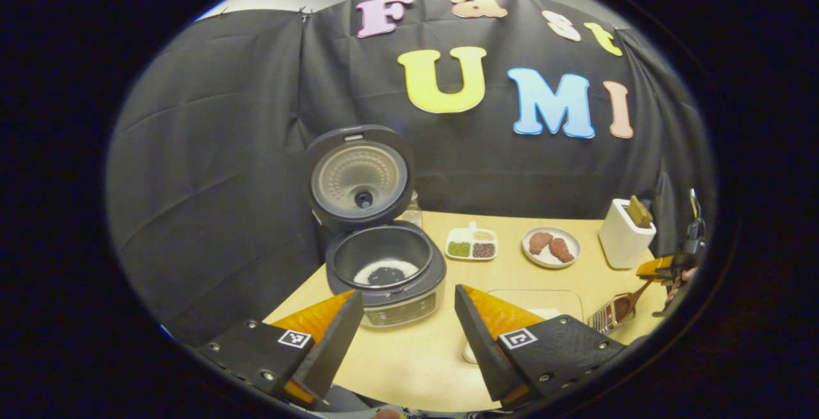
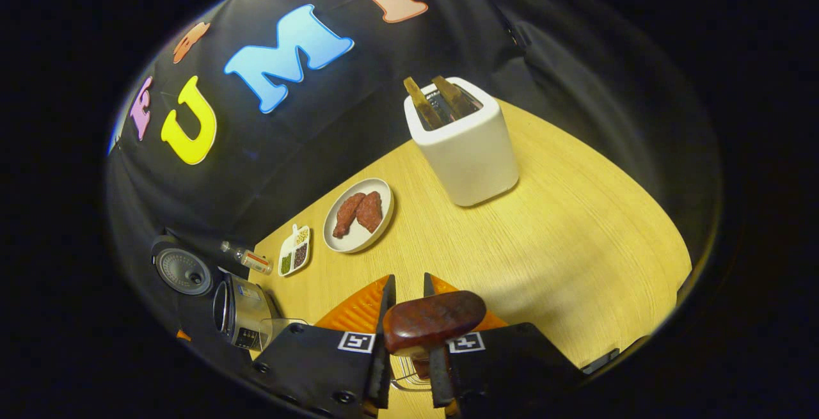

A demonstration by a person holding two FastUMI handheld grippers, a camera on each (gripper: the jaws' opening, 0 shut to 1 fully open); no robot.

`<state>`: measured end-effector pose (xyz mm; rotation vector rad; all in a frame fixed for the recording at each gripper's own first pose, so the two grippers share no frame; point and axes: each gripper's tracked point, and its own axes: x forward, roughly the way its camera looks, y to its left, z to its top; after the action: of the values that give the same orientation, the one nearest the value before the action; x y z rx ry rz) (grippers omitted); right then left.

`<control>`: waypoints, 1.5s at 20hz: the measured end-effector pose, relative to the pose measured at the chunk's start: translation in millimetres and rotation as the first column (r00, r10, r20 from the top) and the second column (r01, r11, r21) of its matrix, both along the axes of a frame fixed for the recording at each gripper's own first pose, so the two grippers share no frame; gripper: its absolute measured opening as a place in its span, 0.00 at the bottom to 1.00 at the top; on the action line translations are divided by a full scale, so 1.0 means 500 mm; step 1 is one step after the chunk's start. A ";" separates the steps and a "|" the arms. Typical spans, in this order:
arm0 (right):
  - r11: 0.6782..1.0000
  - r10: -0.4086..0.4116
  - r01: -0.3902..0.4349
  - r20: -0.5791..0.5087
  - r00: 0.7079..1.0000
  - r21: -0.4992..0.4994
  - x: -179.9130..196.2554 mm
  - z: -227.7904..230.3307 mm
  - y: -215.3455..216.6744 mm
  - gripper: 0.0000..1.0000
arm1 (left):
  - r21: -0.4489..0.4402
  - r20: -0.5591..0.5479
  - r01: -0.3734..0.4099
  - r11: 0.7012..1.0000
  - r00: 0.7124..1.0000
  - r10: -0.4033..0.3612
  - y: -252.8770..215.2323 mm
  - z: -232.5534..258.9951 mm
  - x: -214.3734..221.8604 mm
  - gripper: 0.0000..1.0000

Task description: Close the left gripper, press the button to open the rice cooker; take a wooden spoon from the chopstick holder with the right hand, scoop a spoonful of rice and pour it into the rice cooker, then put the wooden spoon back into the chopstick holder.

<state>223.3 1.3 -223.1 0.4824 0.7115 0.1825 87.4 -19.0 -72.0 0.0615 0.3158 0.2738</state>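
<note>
Right gripper view, spoon: dark reddish-brown wooden spoon [image 2: 434, 328] clamped between the jaws of the right gripper [image 2: 409, 316], end of it jutting up over the fingers, something pale under it, too hidden to tell what.
Left gripper view, spoon: same spoon [image 1: 630, 300] at far right, handle slanting up into the right gripper [image 1: 665, 270], bowl end low over a ribbed shiny container [image 1: 608, 316] on the worktop.
Rice cooker: dark grey round rice cooker [image 1: 384, 272] near the left corner of the worktop, lid [image 1: 359, 176] swung up and standing open, white rice ringing a dark patch in the inner pot; seen small and tilted at lower left in the right gripper view [image 2: 240, 313].
Left gripper: left gripper [image 1: 409, 336] with jaws wide apart, gripping nothing, hovering in front of the cooker.
Chopstick holder: white rounded-square ceramic chopstick holder [image 2: 464, 144] upright at the back right of the worktop, two wooden handles poking out of its top.
Plate: round white plate [image 2: 358, 214] with two reddish-brown pieces of meat, between holder and cooker.
Sectioned dish: small white divided dish [image 1: 471, 244] with green, dark and pale grains, just beside the cooker.
Bottle: small clear bottle [image 2: 246, 258] lying behind the dish.
Worktop: light yellow wood-grain worktop [image 2: 576, 246].
</note>
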 end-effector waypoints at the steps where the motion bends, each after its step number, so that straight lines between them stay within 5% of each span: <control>1: 1.000 -0.018 0.018 0.026 1.000 -0.017 -0.007 0.017 -0.004 0.25 | -0.006 0.004 0.046 0.999 0.999 -0.046 -0.009 -0.002 0.013 0.87; 8: 0.973 -0.206 0.220 0.164 0.965 -0.072 -0.101 0.146 -0.067 0.25 | 0.050 0.025 0.252 0.966 0.967 -0.254 0.019 -0.002 0.046 0.87; 14: 0.948 -0.310 0.317 0.210 0.927 0.002 -0.185 0.216 -0.045 0.25 | 0.020 0.049 0.343 0.939 0.938 -0.343 0.065 -0.016 0.051 0.87; 24: 0.976 -0.220 0.209 0.289 0.932 0.068 -0.211 0.312 0.151 0.25 | -0.045 0.072 0.340 0.939 0.939 -0.337 0.191 -0.054 0.009 0.90; 30: 0.999 -0.037 0.040 0.294 0.955 -0.007 -0.188 0.268 0.327 0.25 | -0.064 0.103 0.354 0.933 0.932 -0.347 0.244 -0.053 -0.035 0.90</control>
<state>129.5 164.7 -89.1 0.4450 0.4108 0.2080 70.0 102.9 -98.4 0.0236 0.2206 -0.0926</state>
